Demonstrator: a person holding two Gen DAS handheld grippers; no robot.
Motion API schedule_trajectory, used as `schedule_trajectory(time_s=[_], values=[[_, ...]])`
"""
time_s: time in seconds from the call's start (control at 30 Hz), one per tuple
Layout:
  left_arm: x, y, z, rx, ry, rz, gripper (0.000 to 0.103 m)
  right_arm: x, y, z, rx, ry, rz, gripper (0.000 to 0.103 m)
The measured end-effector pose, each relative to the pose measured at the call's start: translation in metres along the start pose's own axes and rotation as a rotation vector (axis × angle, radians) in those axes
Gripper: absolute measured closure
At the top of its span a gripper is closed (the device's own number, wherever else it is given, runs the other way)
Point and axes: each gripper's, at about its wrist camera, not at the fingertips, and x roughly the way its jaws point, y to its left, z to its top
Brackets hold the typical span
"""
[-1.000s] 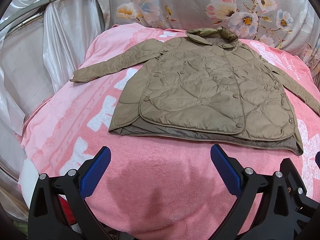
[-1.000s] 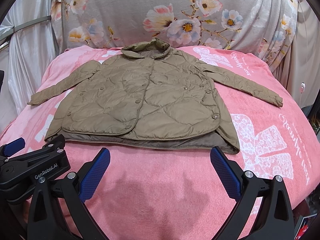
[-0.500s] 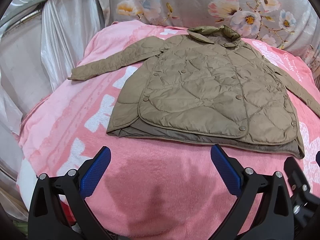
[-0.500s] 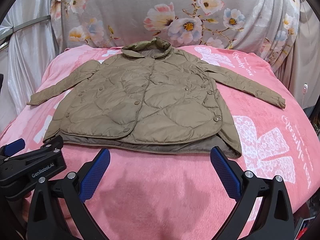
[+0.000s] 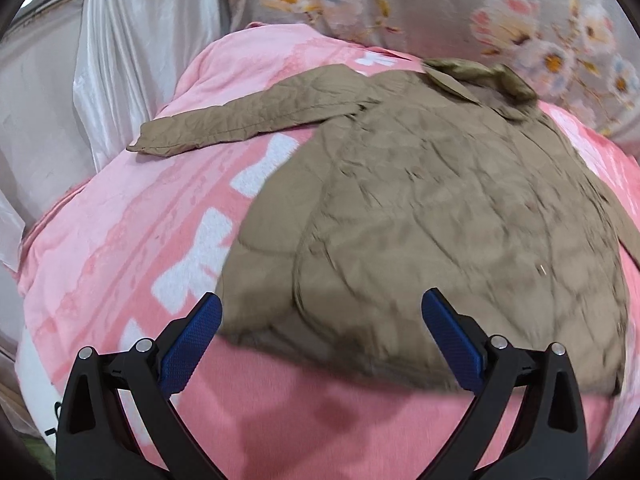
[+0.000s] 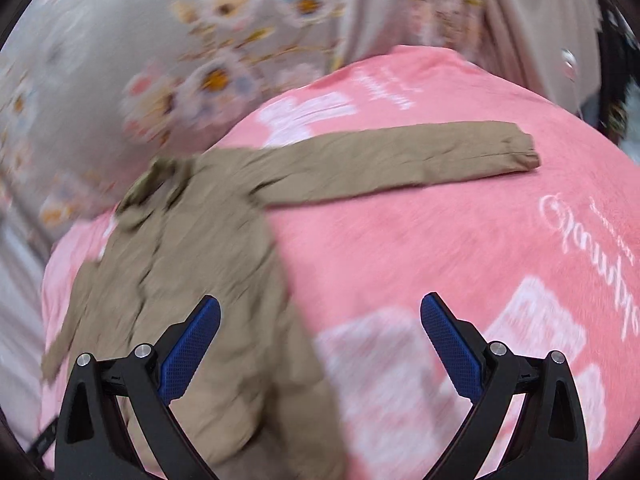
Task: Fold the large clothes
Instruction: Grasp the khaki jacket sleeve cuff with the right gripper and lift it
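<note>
Both cams have pushed in closer vs 0.5 s ago: the jacket (image 5: 440, 216) now fills most of the left view, and the right view has swung toward the jacket's sleeve (image 6: 400, 160); both shots motion-blurred. Left tool (image 5: 320, 320) is spread wide, nothing gripped, blue textured pads (image 5: 188, 344) hovering just above the jacket's near hem; contact can't be told thru the blur. Right tool (image 6: 320, 320) also wide open and empty, one pad over the jacket's side edge, the other over bare blanket (image 6: 460, 248). Jacket: tan quilted fabric w/ puffy diamond stitching, lying flat, front up, collar (image 5: 480, 76) at the far end, both sleeves stretched out sideways, the other sleeve (image 5: 240, 120) reaching toward the blanket's edge. Blanket is pink fleece w/ white bow shapes and script lettering, covering a bed. Behind: grey floral cloth (image 5: 420, 4), shiny white drape (image 5: 132, 60).
</note>
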Motion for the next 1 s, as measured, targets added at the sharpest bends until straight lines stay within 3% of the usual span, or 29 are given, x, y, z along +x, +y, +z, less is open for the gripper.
schedule_trajectory(time_s=[0.2,0.37,0.47,0.53,0.57,0.63,0.77,0.9,1.0], values=[[0.038,0.010,0.034,-0.061,-0.014,0.081,0.005,0.060,-0.090,0.063,0.296,0.010,-0.052,0.008],[0.065,0.016,0.053,-0.078,-0.006,0.116,0.005,0.095,-0.127,0.097,0.383,-0.016,-0.096,0.019],[0.084,0.018,0.058,-0.085,0.031,0.117,0.005,0.106,-0.129,0.110,0.377,-0.045,-0.140,0.037],[0.096,0.019,0.059,-0.080,0.056,0.136,0.005,0.109,-0.127,0.118,0.357,-0.059,-0.149,0.074],[0.101,0.018,0.059,-0.079,0.064,0.143,0.005,0.111,-0.121,0.125,0.336,-0.065,-0.161,0.081],[0.108,0.018,0.057,-0.082,0.071,0.150,0.005,0.105,-0.099,0.137,0.263,-0.106,-0.182,0.095],[0.112,0.018,0.058,-0.091,0.065,0.157,0.005,0.075,-0.010,0.163,0.047,-0.231,-0.108,0.097],[0.110,0.018,0.063,-0.097,0.053,0.151,0.005,0.048,0.105,0.164,-0.171,-0.279,0.090,0.097],[0.106,0.020,0.067,-0.109,0.044,0.136,0.005,0.039,0.188,0.139,-0.341,-0.261,0.232,0.098]])
